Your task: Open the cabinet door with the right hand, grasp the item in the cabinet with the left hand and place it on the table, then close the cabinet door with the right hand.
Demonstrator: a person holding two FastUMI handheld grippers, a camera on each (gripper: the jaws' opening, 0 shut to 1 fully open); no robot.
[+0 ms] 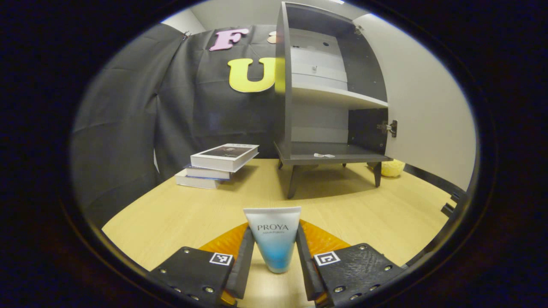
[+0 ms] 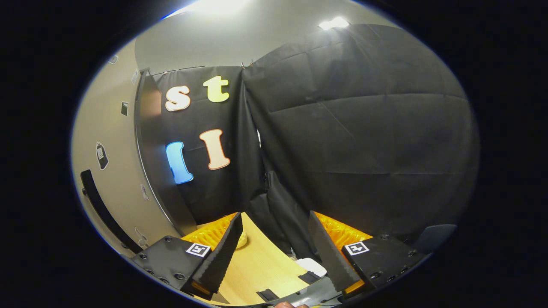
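The left tongs (image 1: 274, 261) were clamped on the tube (image 1: 273, 239); the right tongs (image 2: 274, 252) stood apart, empty. Best to set the tube upright on the table (image 1: 364, 209) before letting go.

Worktop (image 1: 171, 222): tube (image 1: 274, 239) standing upright at the near edge, between the fingers of the left claw (image 1: 274, 261). Behind it, toward the far side, cabinet (image 1: 325, 107) raised on legs, its door (image 1: 428, 107) swung out to the right. Inner shelf (image 1: 338, 96) above the cabinet floor; a small item (image 1: 324, 155) lies on that floor. Stack of books (image 1: 218, 164) left of the cabinet. Round object (image 1: 392, 168) behind the cabinet's right leg.
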